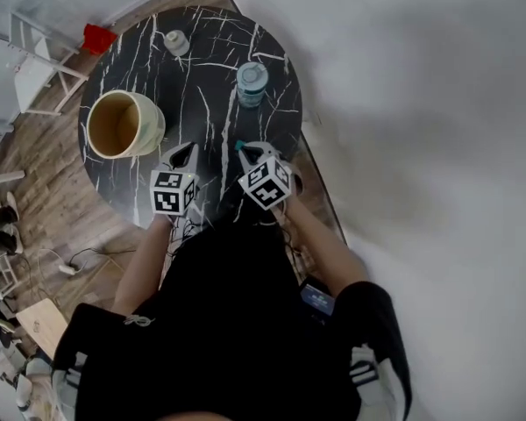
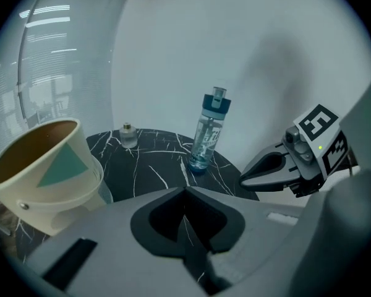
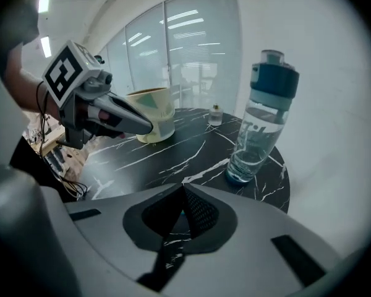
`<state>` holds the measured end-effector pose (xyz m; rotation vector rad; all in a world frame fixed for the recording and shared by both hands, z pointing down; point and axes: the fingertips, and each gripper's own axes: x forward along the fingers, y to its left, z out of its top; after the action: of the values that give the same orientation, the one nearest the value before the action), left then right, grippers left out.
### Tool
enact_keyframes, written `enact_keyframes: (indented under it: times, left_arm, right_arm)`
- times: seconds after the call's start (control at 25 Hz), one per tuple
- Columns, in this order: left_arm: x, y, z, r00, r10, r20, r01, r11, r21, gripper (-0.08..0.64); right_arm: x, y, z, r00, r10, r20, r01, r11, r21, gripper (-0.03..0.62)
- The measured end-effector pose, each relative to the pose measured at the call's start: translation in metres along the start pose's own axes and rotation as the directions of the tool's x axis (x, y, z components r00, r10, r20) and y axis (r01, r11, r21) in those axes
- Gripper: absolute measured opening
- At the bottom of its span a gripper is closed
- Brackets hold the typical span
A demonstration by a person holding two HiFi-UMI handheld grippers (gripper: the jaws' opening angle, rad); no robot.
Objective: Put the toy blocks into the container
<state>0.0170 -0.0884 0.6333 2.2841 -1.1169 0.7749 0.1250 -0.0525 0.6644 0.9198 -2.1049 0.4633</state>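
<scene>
Over the near edge of a round black table [image 1: 202,90] veined in white, the person holds 2 grippers side by side, close together but apart. The left gripper [image 2: 185,190] has its jaws pressed together with nothing between them. The right gripper [image 3: 183,187] is likewise closed tip to tip. In the head view a small teal speck shows at its tips, and I cannot tell what it is. Just ahead and to the left of the left gripper stands the container [image 1: 154,130], a cream cup with a teal triangle on its wall, upright on the table's left part; its contents cannot be made out. Farther in, towards the right, stands 1 clear water bottle [image 1: 252,84] with a blue-green cap. At the far edge sits a small glass jar [image 1: 176,42]. Beyond the table, a red object [image 1: 97,38] lies on the wood floor [image 1: 61,200].
</scene>
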Motion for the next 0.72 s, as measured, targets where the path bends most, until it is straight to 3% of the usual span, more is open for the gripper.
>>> enact_keyframes:
  times: [0.24,0.4,0.44,0.52,0.72]
  left_arm:
    - [0.012,-0.001,-0.028,0.997,0.022,-0.069,-0.026,0.998,-0.055,0.0]
    - [0.015,0.003,-0.039,0.994,0.05,-0.093,-0.059,0.994,-0.088,0.0]
    - [0.014,0.004,-0.042,0.994,0.057,-0.097,-0.067,0.993,-0.098,0.0]
    - [0.012,0.005,-0.046,0.992,0.072,-0.103,-0.085,0.989,-0.121,0.0]
    - [0.003,0.011,-0.058,0.987,0.115,-0.111,-0.132,0.977,-0.169,0.0]
  right_arm:
    - [0.024,-0.006,-0.02,0.995,0.042,-0.089,-0.052,0.993,-0.108,-0.003]
    - [0.04,-0.006,-0.031,0.984,0.072,-0.161,-0.106,0.972,-0.212,0.0]
    - [0.044,-0.005,-0.034,0.98,0.083,-0.18,-0.124,0.965,-0.231,0.014]
    - [0.053,-0.003,-0.041,0.971,0.103,-0.217,-0.157,0.956,-0.249,0.106]
    - [0.071,-0.005,-0.052,0.959,0.101,-0.265,-0.179,0.94,-0.29,0.127]
